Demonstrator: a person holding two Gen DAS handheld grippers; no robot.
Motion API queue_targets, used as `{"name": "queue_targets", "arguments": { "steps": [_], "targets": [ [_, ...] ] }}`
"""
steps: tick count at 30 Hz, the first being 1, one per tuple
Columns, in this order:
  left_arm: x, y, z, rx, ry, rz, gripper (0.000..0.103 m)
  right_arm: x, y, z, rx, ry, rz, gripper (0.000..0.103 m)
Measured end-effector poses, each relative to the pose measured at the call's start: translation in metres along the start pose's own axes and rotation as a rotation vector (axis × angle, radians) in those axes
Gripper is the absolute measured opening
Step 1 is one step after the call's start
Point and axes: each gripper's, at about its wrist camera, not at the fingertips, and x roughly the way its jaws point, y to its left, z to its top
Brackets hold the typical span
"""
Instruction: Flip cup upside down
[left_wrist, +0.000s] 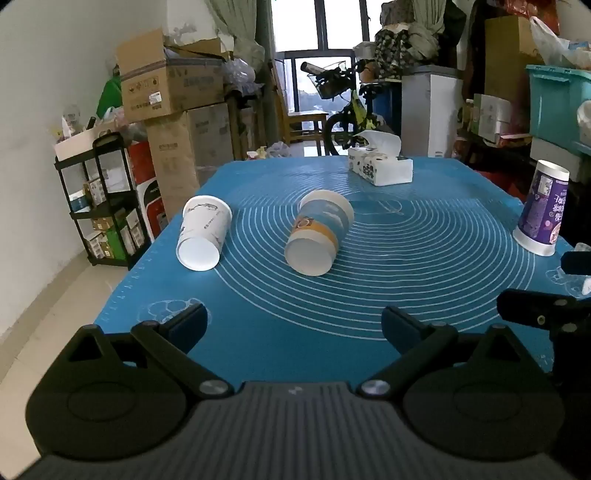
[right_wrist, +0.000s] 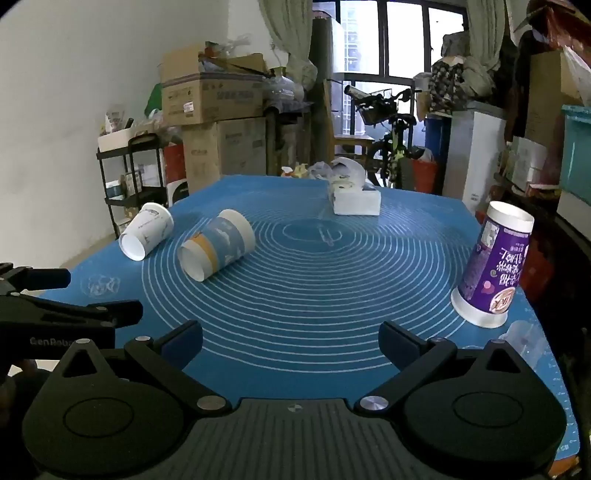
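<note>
A white paper cup (left_wrist: 202, 238) lies on its side at the left of the blue mat (left_wrist: 406, 280). A blue and orange cup (left_wrist: 318, 232) lies on its side near the mat's middle. A purple cup (left_wrist: 542, 207) stands upside down at the right edge. My left gripper (left_wrist: 293, 325) is open and empty, low over the mat's near edge. My right gripper (right_wrist: 291, 341) is open and empty, also near the front edge. In the right wrist view the white cup (right_wrist: 147, 230), the blue and orange cup (right_wrist: 216, 249) and the purple cup (right_wrist: 493, 264) all lie ahead of it.
A tissue box (left_wrist: 380, 167) sits at the mat's far side, also in the right wrist view (right_wrist: 356, 197). A black shelf rack (left_wrist: 101, 199) and stacked cardboard boxes (left_wrist: 177, 110) stand left of the table. A bicycle (left_wrist: 347, 107) is behind.
</note>
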Motion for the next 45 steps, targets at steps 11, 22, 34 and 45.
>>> {"name": "queue_targets", "arguments": {
  "steps": [11, 22, 34, 45],
  "targets": [
    [0.0022, -0.0077, -0.0011, 0.025, -0.014, 0.017, 0.1, -0.0014, -0.0054, 0.0, 0.013, 0.004, 0.004, 0.101],
    [0.0002, -0.0073, -0.001, 0.033, -0.016, 0.009, 0.1, -0.0004, -0.0036, -0.0001, 0.014, 0.005, 0.002, 0.101],
    [0.0003, -0.0078, -0.0011, 0.03, -0.015, 0.008, 0.1, -0.0004, -0.0032, 0.0001, 0.013, 0.006, 0.001, 0.101],
    [0.0007, -0.0081, -0.0016, 0.033, -0.013, 0.008, 0.1, -0.0005, -0.0031, 0.0, 0.014, 0.007, 0.003, 0.101]
  ]
}}
